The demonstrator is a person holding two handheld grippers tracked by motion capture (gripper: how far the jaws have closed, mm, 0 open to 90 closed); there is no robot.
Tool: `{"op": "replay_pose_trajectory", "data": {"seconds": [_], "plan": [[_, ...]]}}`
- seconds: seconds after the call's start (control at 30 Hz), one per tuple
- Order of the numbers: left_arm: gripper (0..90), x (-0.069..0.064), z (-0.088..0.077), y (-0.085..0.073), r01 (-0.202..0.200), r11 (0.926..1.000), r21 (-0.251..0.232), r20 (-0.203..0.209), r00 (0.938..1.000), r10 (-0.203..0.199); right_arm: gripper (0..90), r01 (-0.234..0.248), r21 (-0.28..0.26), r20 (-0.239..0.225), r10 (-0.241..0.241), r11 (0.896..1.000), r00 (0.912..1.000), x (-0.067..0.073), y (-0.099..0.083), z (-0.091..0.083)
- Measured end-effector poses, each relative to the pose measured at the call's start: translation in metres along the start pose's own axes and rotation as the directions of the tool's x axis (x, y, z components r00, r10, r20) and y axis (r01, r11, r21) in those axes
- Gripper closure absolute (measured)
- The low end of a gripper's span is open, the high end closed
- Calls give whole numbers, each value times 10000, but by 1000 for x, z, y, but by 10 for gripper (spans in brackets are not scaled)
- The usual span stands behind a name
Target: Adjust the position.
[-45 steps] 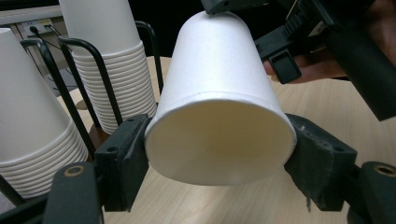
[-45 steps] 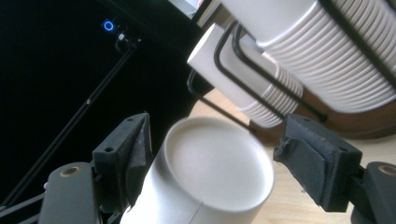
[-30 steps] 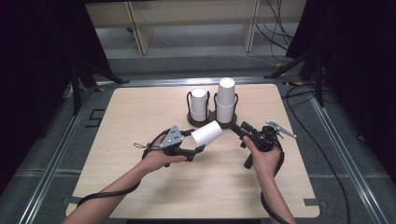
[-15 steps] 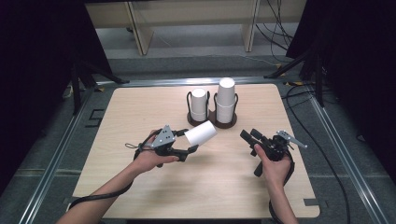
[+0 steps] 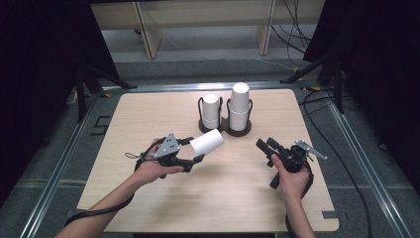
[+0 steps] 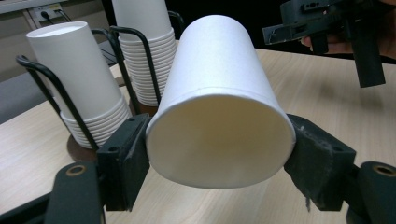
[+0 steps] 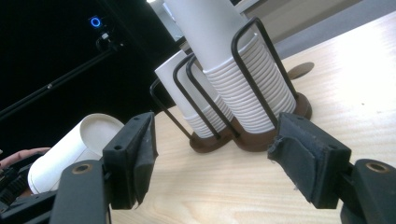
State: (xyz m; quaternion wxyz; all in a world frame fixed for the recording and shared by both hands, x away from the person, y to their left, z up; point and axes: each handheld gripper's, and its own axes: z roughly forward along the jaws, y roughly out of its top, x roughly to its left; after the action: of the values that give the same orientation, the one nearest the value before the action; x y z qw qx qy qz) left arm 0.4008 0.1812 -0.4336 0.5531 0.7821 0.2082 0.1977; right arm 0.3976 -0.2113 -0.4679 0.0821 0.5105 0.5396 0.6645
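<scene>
A white paper cup [image 5: 206, 142] lies on its side above the table, and my left gripper [image 5: 195, 150] is shut on its wide mouth end. In the left gripper view both pads squeeze the cup [image 6: 219, 116] at its rim. The cup's base points toward a dark wire rack [image 5: 225, 129] that holds two stacks of white cups, a shorter one [image 5: 211, 110] and a taller one [image 5: 239, 106]. My right gripper [image 5: 263, 147] hovers to the right of the cup, apart from it. It is open, with nothing between its jaws [image 7: 219, 158]; past them stand the rack and the cup [image 7: 70, 149].
The rack stands at the back middle of the wooden table [image 5: 148, 114]. Bare wood lies under and in front of both hands. Cables trail off the table's right side, and dark stands flank it.
My right gripper has drawn away from the cup, to the right and toward the person. My left gripper has carried the cup a little to the left.
</scene>
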Motion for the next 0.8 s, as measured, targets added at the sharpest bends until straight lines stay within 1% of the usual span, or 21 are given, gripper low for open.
{"op": "replay_pose_trajectory", "data": {"seconds": [0.03, 0.07, 0.13, 0.17, 0.2, 0.3, 0.33, 0.37, 0.4, 0.43, 0.47, 0.5, 0.53, 0.57, 0.6, 0.63, 0.67, 0.7, 0.73, 0.77, 0.8], "plan": [[271, 1, -2, 0, 28, 10000, 38, -38, 10000, -28, 298, 316, 129, 72, -316, 9994, 9995, -1, 1, 2], [271, 2, -2, 0, 62, 10000, -45, -75, 10000, -62, 298, 316, 129, 72, -316, 9994, 9995, -1, 1, 2], [271, 5, -5, 1, 118, 9999, 108, -211, 9997, -115, 295, 458, 259, -68, -457, 9986, 9989, 0, 1, 5], [270, 6, -5, 1, 101, 9999, 129, -233, 9997, -98, 294, 652, 393, -62, -650, 9971, 9979, 0, 1, 7], [270, 6, -6, 1, 99, 9998, 178, -262, 9996, -95, 294, 1012, 550, -78, -1009, 9933, 9949, -1, 1, 9], [270, 7, -6, 1, 20, 9993, 380, -250, 9997, -10, 293, 1000, 662, -213, -988, 9928, 9949, 0, -1, 10], [270, 7, -4, 1, -20, 9995, 303, -211, 9998, 26, 291, 1204, 639, -177, -1195, 9907, 9927, -1, -2, 10], [270, 8, -5, 1, -132, 9988, 461, -207, 9997, 142, 291, 1257, 751, -154, -1249, 9892, 9921, 0, -3, 10], [270, 8, -5, 1, -111, 9988, 486, -203, 9997, 121, 291, 1330, 695, -326, -1310, 9887, 9908, -1, -5, 11], [270, 8, -4, 2, -109, 9988, 476, -210, 9997, 119, 290, 1544, 787, -290, -1526, 9849, 9879, -2, -6, 11], [270, 8, -5, 2, -114, 9987, 490, -185, 9998, 124, 290, 1577, 1005, -219, -1563, 9824, 9875, 0, -6, 10], [271, 7, -5, 2, -142, 9986, 513, -163, 9998, 150, 297, 1718, 1078, -416, -1683, 9792, 9849, 0, -8, 10], [271, 7, -5, 2, -117, 9989, 463, -116, 9999, 122, 298, 1989, 1140, -384, -1957, 9734, 9799, 0, -8, 11], [272, 8, -6, 3, -87, 9984, 566, -55, 9999, 90, 297, 2005, 1234, -477, -1960, 9719, 9795, 3, -10, 11], [273, 8, -7, 4, -103, 9979, 632, -66, 9999, 107, 296, 2300, 1355, -459, -2258, 9637, 9731, 3, -10, 11], [274, 8, -7, 4, -77, 9983, 569, -62, 9999, 81, 293, 2295, 1520, -489, -2246, 9614, 9732, 6, -12, 11], [274, 7, -9, 5, -88, 9979, 647, -74, 9999, 93, 288, 2642, 1536, -613, -2577, 9521, 9643, 8, -13, 12], [274, 8, -10, 5, -136, 9974, 705, -46, 9999, 140, 288, 2642, 1536, -613, -2577, 9521, 9643, 8, -13, 12], [273, 8, -11, 5, -183, 9973, 713, -12, 9998, 184, 285, 2733, 1504, -576, -2675, 9501, 9618, 10, -15, 13], [274, 9, -13, 6, -230, 9963, 823, -41, 9997, 234, 271, 3043, 1601, -540, -2995, 9390, 9526, 12, -16, 13], [274, 9, -13, 6, -195, 9966, 801, -46, 9998, 199, 271, 3043, 1601, -540, -2995, 9390, 9526, 12, -16, 13]]}}
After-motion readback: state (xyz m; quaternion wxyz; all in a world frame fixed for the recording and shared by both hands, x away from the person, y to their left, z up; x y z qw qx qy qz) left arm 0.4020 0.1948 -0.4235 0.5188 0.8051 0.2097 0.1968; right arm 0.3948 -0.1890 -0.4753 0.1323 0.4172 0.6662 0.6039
